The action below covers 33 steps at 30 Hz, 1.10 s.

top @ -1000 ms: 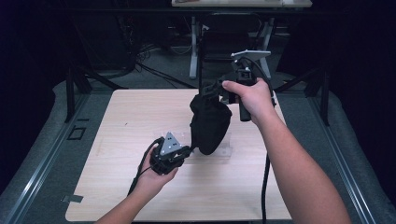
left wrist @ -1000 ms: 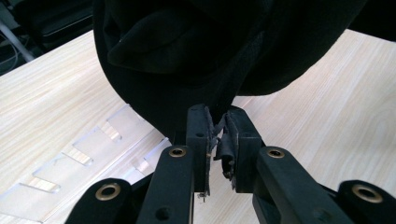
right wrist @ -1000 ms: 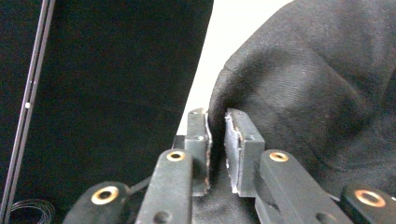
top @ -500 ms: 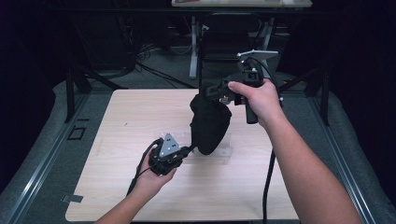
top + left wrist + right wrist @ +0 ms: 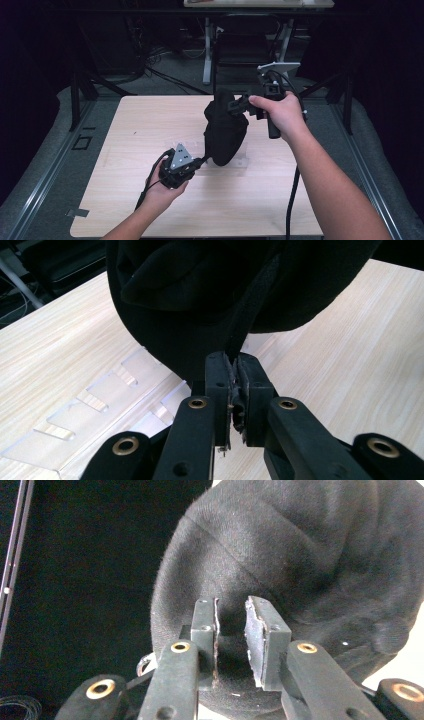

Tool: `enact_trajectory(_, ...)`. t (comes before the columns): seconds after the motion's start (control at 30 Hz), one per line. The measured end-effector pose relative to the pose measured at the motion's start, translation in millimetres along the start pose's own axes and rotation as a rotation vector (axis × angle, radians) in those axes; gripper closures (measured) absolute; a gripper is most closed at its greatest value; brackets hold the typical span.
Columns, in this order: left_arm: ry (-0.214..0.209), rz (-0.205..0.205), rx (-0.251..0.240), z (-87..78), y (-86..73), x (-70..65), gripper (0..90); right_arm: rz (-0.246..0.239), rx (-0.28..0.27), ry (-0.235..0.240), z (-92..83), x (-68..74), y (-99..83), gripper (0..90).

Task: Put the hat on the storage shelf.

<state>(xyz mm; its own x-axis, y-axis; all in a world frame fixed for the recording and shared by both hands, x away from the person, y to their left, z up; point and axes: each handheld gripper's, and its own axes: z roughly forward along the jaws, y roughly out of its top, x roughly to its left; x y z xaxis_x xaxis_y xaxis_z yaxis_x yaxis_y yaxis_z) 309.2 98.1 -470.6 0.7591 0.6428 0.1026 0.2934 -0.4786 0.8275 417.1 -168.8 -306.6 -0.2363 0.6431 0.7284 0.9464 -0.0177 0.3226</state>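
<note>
A black fleece cloth item, like a soft cap or pouch [image 5: 225, 130], hangs above the middle of the light wooden table [image 5: 125, 200]. My right gripper [image 5: 235, 106] holds it at its top edge; in the right gripper view the jaws [image 5: 231, 630] stand a little apart with a fold of the cloth [image 5: 310, 555] pinched between them. My left gripper [image 5: 202, 161] sits low near the table, shut on a thin edge or strap at the cloth's bottom [image 5: 234, 375]. The cloth [image 5: 200, 290] is stretched between the two grippers.
A clear acrylic piece with slots [image 5: 75, 420] lies flat on the table under the cloth [image 5: 242, 162]. Dark floor, cables and table legs [image 5: 207, 55] lie beyond the far edge. Grey matting [image 5: 45, 165] borders the table.
My right gripper has moved slightly right and up with the cloth's top edge, drawing the cloth taller. The left gripper has stayed in place, still shut on the bottom.
</note>
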Motion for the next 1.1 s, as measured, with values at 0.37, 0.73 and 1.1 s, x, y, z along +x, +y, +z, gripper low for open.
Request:
enact_trajectory(0.37, 0.008, -0.02, -0.009, -3.1, -6.2, 4.1, 86.0, -0.02, 0.016, 0.026, 16.2, 13.7, 1.8, 89.9)
enact_trajectory(0.73, 0.018, -0.03, -0.008, -6.3, -15.4, 9.5, 86.4, -0.044, 0.046, 0.039, 34.4, 21.5, 1.6, 84.7)
enact_trajectory(1.1, 0.067, -0.005, 0.035, -6.5, -29.8, 14.0, 86.7, -0.023, 0.021, 0.015, 24.5, 14.0, 1.6, 84.0)
